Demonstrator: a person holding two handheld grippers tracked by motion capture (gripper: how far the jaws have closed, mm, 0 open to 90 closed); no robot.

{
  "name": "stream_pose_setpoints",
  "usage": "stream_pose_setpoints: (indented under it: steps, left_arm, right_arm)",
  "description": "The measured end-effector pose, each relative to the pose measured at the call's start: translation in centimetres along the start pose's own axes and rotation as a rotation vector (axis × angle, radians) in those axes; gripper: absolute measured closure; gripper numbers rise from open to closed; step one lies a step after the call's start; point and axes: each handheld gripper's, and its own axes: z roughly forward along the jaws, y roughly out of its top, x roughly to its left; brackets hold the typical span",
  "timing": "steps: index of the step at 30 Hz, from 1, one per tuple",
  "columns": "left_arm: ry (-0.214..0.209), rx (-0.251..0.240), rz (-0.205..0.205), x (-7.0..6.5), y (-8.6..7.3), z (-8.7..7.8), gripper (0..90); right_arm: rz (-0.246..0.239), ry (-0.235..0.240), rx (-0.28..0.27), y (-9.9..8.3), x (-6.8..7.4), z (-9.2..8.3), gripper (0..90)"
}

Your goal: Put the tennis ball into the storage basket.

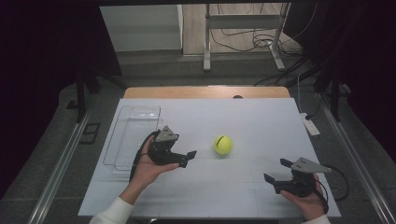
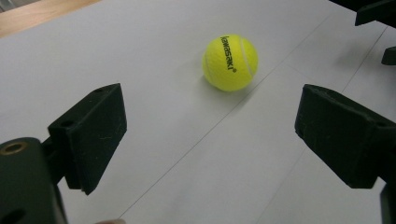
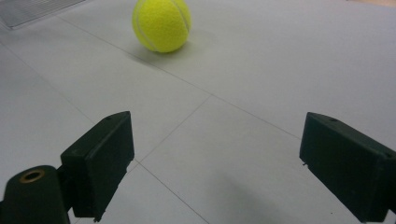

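1. Tennis ball (image 1: 223, 144) rests mid-table (image 1: 261, 121), touching neither hand-held gripper.
2. Left hand-held gripper (image 1: 187, 157): jaws wide, empty, ball just ahead.
3. Right hand-held gripper (image 1: 276, 171): jaws wide, empty, near the front right corner.

Fuzzy yellow felt tennis ball (image 1: 223, 144), matt black plastic gripper pads (image 2: 93, 135), clear glossy plastic tray (image 1: 133, 135) by left edge, smooth matt white table (image 1: 243, 186), bare wood strip (image 1: 205, 92) along far edge
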Motion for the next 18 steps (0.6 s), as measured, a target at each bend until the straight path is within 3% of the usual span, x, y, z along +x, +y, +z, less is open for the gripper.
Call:
stream_pose_setpoints:
  steps: [18]
  left_arm:
    - [-0.023, 0.018, 0.014, -0.4, 0.9, 1.4, 10.0]
  right_arm:
    - [-0.001, 0.000, 0.001, 0.0, 0.0, 0.0, 10.6]
